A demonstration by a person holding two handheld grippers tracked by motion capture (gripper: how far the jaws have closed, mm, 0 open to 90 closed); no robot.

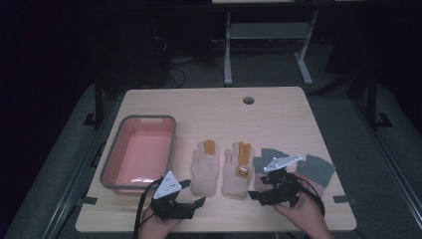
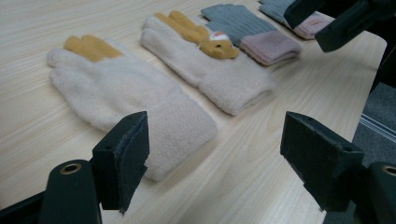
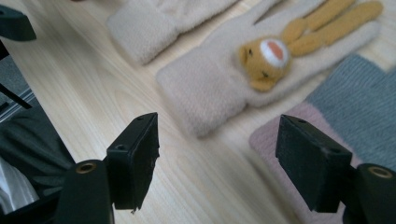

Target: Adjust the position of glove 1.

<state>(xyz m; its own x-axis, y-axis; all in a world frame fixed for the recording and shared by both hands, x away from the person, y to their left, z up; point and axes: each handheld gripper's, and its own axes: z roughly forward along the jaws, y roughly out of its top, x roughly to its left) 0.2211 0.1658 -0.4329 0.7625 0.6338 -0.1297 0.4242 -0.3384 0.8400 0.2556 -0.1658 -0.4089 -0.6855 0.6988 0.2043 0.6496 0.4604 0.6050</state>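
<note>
Two cream gloves with orange fingers lie flat side by side at the table's front. The plain one (image 1: 205, 167) (image 2: 121, 88) is on the left. The other (image 1: 237, 169) (image 2: 210, 60) (image 3: 243, 79) carries a small orange animal face. My left gripper (image 1: 194, 192) (image 2: 215, 140) hovers open just in front of the plain glove's cuff, nothing between its jaws. My right gripper (image 1: 255, 189) (image 3: 217, 149) stands open above the table by the animal glove's cuff and the pink cuff of a grey glove (image 1: 266, 159) (image 3: 364, 102), its jaws holding nothing.
A second grey glove (image 1: 316, 169) (image 2: 303, 18) lies at the far right. A pink basin with a grey rim (image 1: 171, 134) stands on the left of the wooden table (image 1: 224, 109). A cable hole (image 1: 248, 100) is near the far edge.
</note>
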